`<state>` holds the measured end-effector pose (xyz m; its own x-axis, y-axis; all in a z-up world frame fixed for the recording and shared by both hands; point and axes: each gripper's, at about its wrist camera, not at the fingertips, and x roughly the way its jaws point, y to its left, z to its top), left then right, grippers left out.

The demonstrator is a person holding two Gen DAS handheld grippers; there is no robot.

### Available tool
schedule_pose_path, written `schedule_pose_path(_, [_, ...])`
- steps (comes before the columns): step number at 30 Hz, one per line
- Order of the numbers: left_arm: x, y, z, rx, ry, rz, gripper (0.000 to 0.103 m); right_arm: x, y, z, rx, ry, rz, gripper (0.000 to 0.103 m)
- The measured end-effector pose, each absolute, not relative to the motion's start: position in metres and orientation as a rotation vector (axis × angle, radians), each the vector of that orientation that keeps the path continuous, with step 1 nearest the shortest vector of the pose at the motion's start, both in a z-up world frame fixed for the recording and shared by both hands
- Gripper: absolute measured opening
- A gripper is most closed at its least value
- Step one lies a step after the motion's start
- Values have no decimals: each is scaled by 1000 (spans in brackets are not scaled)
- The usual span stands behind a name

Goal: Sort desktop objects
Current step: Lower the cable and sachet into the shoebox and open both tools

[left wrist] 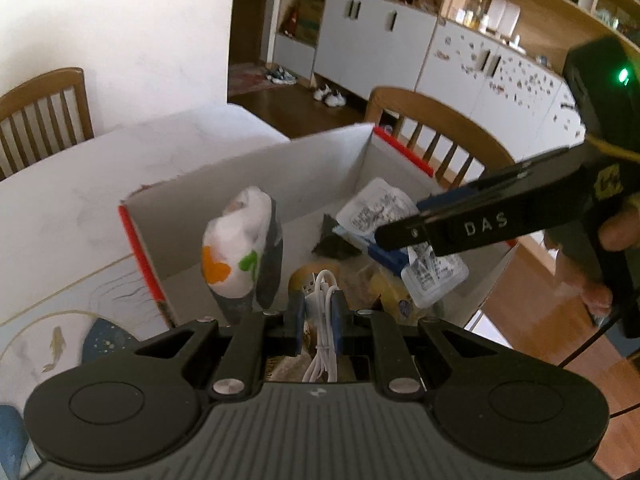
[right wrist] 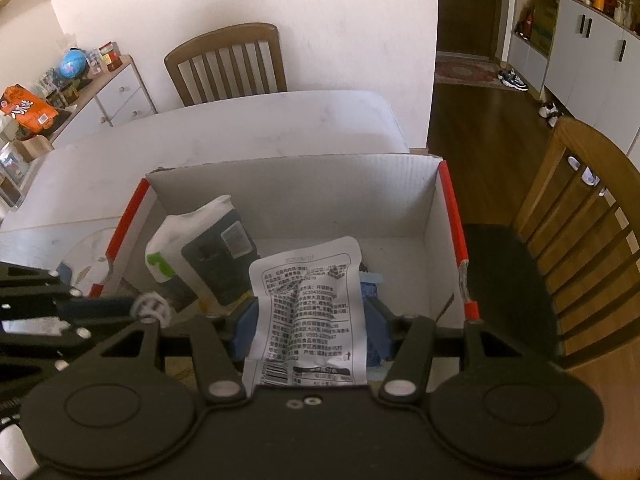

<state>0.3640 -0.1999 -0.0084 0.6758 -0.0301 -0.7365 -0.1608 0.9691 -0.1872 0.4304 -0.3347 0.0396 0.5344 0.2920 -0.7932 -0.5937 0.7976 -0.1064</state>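
Observation:
An open white cardboard box point(left wrist: 256, 184) with red edges stands on the table; it also shows in the right wrist view point(right wrist: 296, 196). My left gripper point(left wrist: 318, 312) is shut on a coiled white USB cable point(left wrist: 320, 320) over the box. My right gripper point(right wrist: 310, 320) is shut on a white printed snack packet point(right wrist: 308, 304) over the box; it shows from the side in the left wrist view point(left wrist: 400, 236) with the packet point(left wrist: 376, 208). A white and dark wrapped pack point(left wrist: 240, 252) stands inside the box at the left, also in the right wrist view point(right wrist: 208, 252).
Yellow packets point(left wrist: 384, 292) and a blue item lie in the box bottom. A white table point(right wrist: 240, 128) carries the box. Wooden chairs stand behind point(right wrist: 228, 64) and to the right point(right wrist: 580, 208). A patterned mat point(left wrist: 60, 332) lies left of the box.

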Motion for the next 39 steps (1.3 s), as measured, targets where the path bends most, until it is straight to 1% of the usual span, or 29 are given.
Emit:
schedule_pose_path(12, [385, -198, -36, -250, 931, 62, 13, 445, -334, 14, -420, 909, 521, 57])
schedule_pose_path(24, [396, -201, -48, -226, 987, 43, 13, 448, -329, 10, -436, 922, 542, 58])
schedule_pose_path(28, [397, -201, -49, -222, 990, 39, 13, 447, -329, 12, -436, 921, 544, 59])
schedule_pose_path(32, [398, -199, -49, -232, 996, 33, 13, 445, -330, 15, -429, 911, 544, 65])
schedule_pose_path(35, [401, -199, -49, -237, 1000, 30, 14, 445, -332, 19, -418, 904, 541, 65])
schedule_pose_path(39, [399, -199, -46, -252, 997, 27, 19, 442, -333, 24, -408, 896, 542, 66])
